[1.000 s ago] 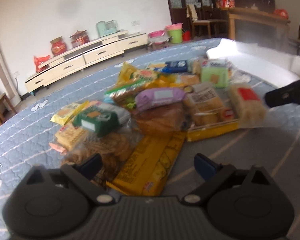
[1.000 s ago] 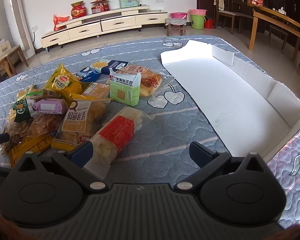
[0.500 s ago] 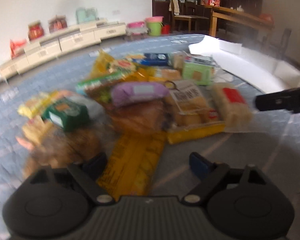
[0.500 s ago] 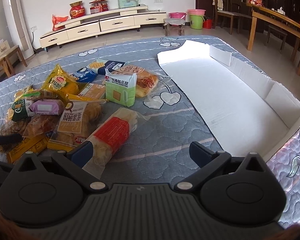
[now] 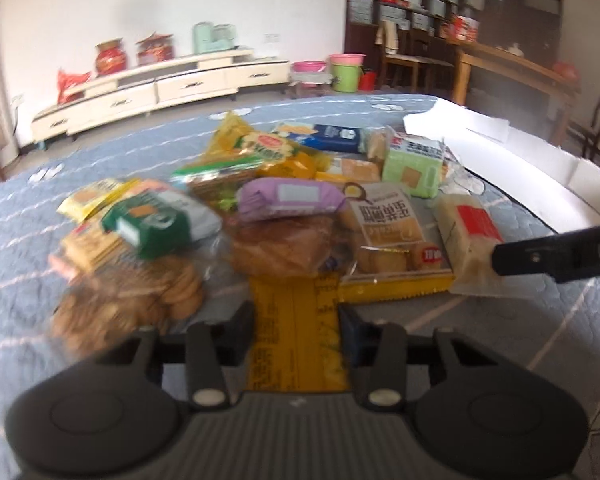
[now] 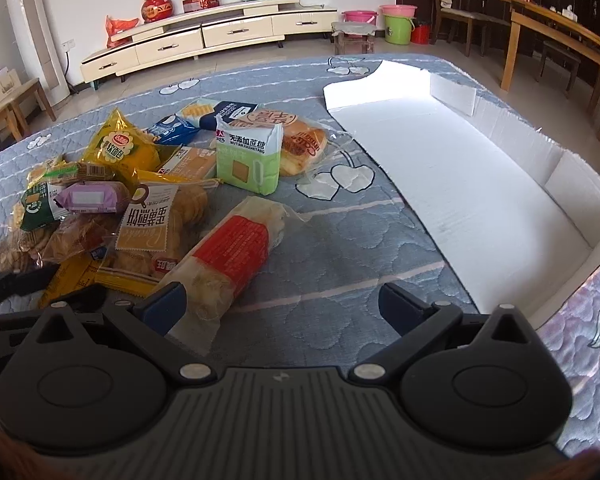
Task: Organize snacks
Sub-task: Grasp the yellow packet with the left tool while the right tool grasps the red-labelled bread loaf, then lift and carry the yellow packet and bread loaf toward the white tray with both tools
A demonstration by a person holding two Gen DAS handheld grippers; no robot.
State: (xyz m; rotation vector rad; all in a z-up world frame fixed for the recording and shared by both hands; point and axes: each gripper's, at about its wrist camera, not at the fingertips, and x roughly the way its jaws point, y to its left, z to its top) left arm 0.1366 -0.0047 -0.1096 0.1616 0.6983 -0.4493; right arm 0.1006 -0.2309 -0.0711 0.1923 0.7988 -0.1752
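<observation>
A pile of several snack packs lies on a blue quilted surface (image 6: 340, 240). My left gripper (image 5: 296, 332) is shut on a long yellow packet (image 5: 296, 336) at the near edge of the pile. My right gripper (image 6: 282, 304) is open, its left finger beside a clear pack with a red label (image 6: 230, 252). That pack also shows in the left wrist view (image 5: 466, 236), with the right gripper's finger (image 5: 556, 256) next to it. A white open cardboard tray (image 6: 460, 168) lies to the right of the pile.
The pile includes a purple pack (image 5: 288, 200), a green box (image 5: 156, 224), a light green carton (image 6: 248, 160), a bun pack (image 6: 300, 140) and clear bags of biscuits (image 5: 140, 300). A low cabinet (image 6: 204, 40) and wooden furniture (image 6: 540, 32) stand beyond the quilted surface.
My left gripper has moved forward over the yellow packet and its fingers have closed on it. The right gripper has stayed open and nearly still.
</observation>
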